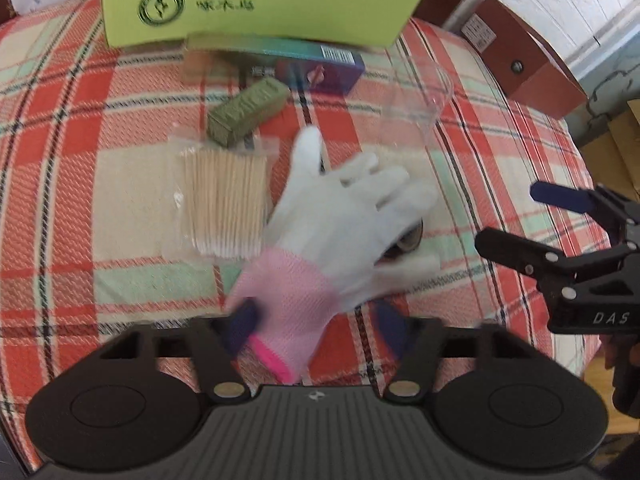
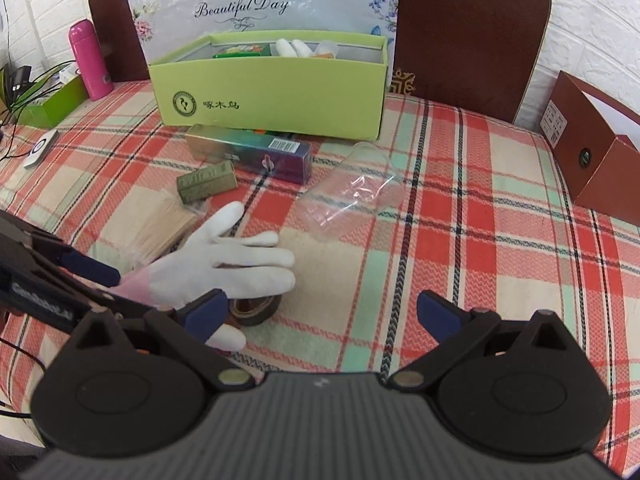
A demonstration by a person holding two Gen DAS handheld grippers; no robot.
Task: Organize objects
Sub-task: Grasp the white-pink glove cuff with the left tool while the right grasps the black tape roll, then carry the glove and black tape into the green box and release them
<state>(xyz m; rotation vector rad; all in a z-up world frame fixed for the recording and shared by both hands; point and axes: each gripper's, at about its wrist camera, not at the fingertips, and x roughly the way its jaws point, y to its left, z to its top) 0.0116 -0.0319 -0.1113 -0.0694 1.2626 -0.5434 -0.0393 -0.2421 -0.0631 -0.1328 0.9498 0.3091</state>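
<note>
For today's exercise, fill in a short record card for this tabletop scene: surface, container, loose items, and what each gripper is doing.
surface: table with a red checked cloth
container: open green box at the back, already holding a few things
loose items: white glove, pack of cotton swabs, small olive box, long purple box, clear plastic cup on its side, roll of tape partly under the glove
left gripper: closed on the glove's pink cuff
right gripper: open, empty, beside the glove

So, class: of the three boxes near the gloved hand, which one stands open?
The lime-green box: its top is open, with items showing inside. The olive box and the purple box lie closed on the cloth.
</note>
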